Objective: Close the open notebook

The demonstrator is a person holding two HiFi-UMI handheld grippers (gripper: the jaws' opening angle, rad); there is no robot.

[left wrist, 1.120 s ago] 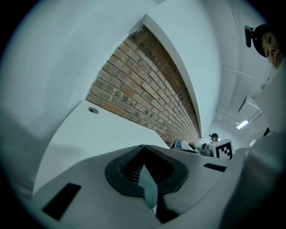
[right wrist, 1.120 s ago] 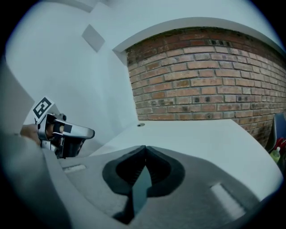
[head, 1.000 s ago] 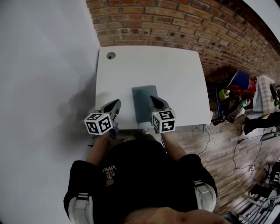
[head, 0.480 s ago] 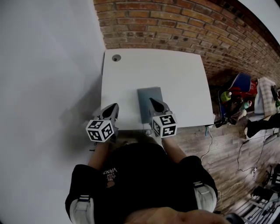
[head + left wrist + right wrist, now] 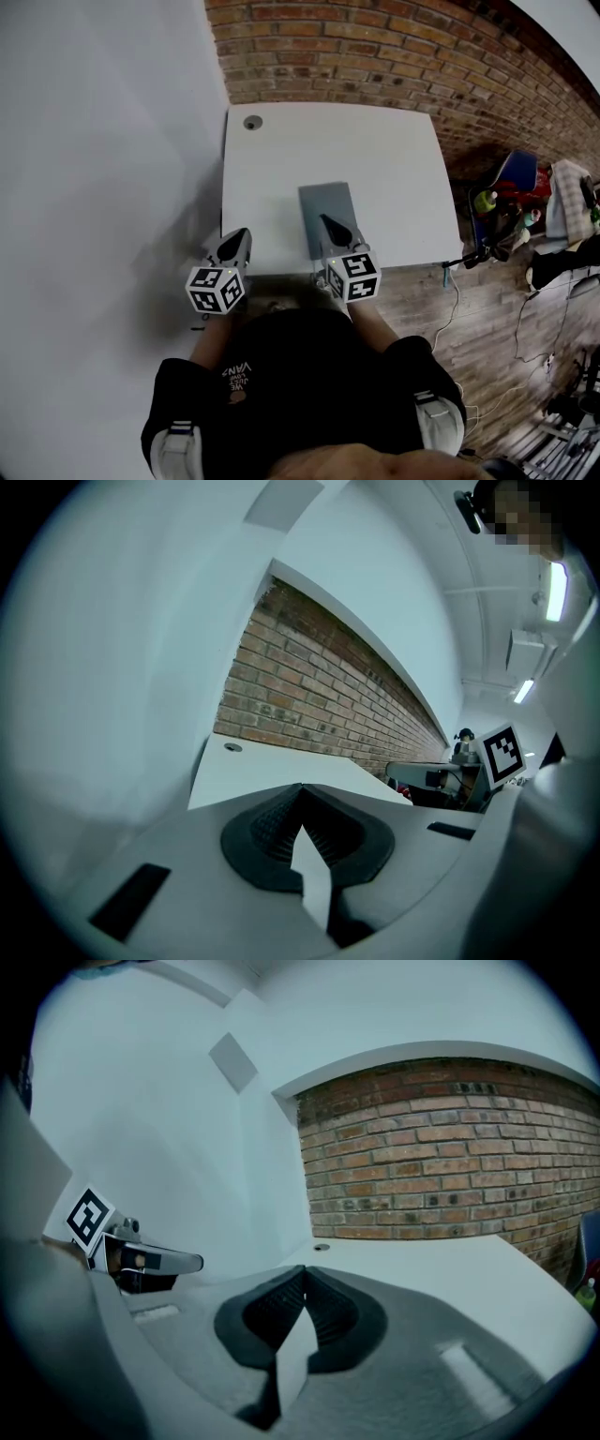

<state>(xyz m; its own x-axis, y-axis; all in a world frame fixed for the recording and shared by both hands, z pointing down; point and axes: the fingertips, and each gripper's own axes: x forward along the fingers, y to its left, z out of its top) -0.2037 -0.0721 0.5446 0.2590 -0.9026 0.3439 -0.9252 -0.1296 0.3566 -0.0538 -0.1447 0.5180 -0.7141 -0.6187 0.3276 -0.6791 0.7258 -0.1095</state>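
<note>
A grey notebook [image 5: 330, 208] lies flat on the white table [image 5: 375, 150] near its front edge, showing a single grey cover. My right gripper [image 5: 324, 219] hangs over the notebook's near end with its jaws shut and nothing between them; its tips meet in the right gripper view [image 5: 304, 1270]. Off the notebook's left, my left gripper [image 5: 244, 232] sits at the table's front left edge, also shut and empty [image 5: 302, 787]. Neither gripper view shows the notebook.
A round cable hole [image 5: 252, 122] sits in the table's far left corner. A brick wall [image 5: 394, 56] runs behind the table and a white wall [image 5: 103, 141] stands to its left. A blue chair [image 5: 514, 173], bottles and cables clutter the wooden floor at the right.
Both grippers have drawn back toward the person and the table's front edge. The notebook has stayed where it was, and both pairs of jaws remain shut.
</note>
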